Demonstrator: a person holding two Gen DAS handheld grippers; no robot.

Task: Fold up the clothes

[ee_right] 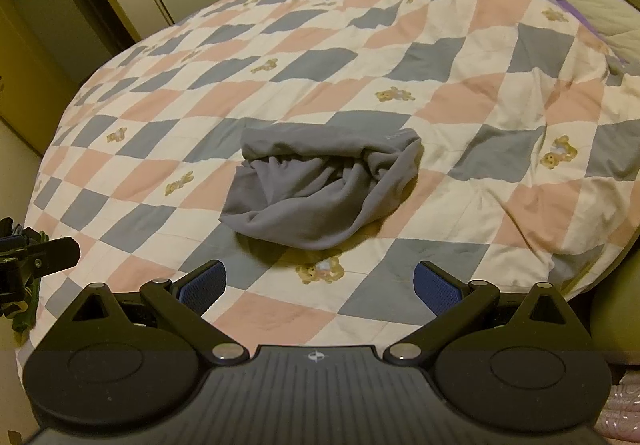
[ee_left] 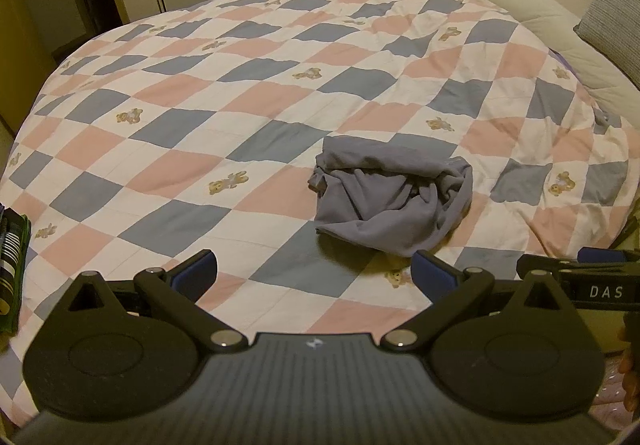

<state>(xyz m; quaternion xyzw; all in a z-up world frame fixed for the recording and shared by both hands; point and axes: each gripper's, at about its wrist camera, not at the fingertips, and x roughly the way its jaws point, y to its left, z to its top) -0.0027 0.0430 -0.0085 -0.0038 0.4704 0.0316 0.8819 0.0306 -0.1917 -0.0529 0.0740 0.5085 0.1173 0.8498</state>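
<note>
Grey garment (ee_right: pixel 320 189) crumpled, type perhaps hidden

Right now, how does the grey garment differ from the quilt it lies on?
The grey garment is one plain colour; the quilt is chequered pink, grey-blue and white with small bears. The garment sits crumpled in a bunched heap, while the quilt is spread out across the bed with only light wrinkles. The garment covers just a few of the quilt's squares. Both are soft fabric, and neither the left gripper nor the right gripper, both open, touches them.
</note>
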